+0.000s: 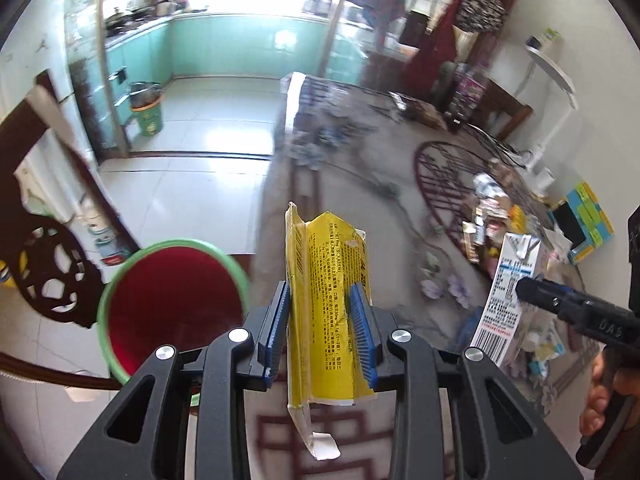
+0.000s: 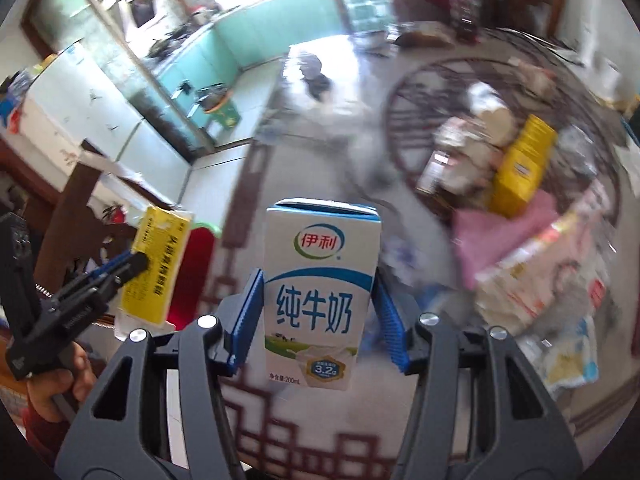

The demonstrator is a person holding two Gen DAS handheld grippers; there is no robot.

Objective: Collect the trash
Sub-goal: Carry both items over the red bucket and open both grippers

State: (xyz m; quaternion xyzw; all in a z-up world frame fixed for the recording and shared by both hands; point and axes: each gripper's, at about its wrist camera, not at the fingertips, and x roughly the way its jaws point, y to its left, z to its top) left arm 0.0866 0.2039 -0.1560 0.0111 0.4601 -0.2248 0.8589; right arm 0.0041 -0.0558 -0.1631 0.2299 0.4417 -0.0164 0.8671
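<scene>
A patterned bench (image 1: 360, 168) stands in a tiled room. Left tongs (image 1: 324, 312) clamp a flattened yellow box (image 1: 324, 280); right tongs (image 2: 320, 304) pinch a milk carton (image 2: 320, 292), bin (image 1: 172, 304) at nine o'clock.

Cluttered table (image 1: 360, 168) with wrappers (image 1: 492, 216)

"伊利 纯牛奶" on milk carton (image 2: 320, 300)

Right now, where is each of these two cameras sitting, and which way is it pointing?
Left wrist: rides the left gripper, looking down along its fingers at the yellow box it grips; a hand shows.
Right wrist: rides the right gripper, facing the milk carton it grips; a hand shows.
Shared: red bin, cluttered table.
</scene>
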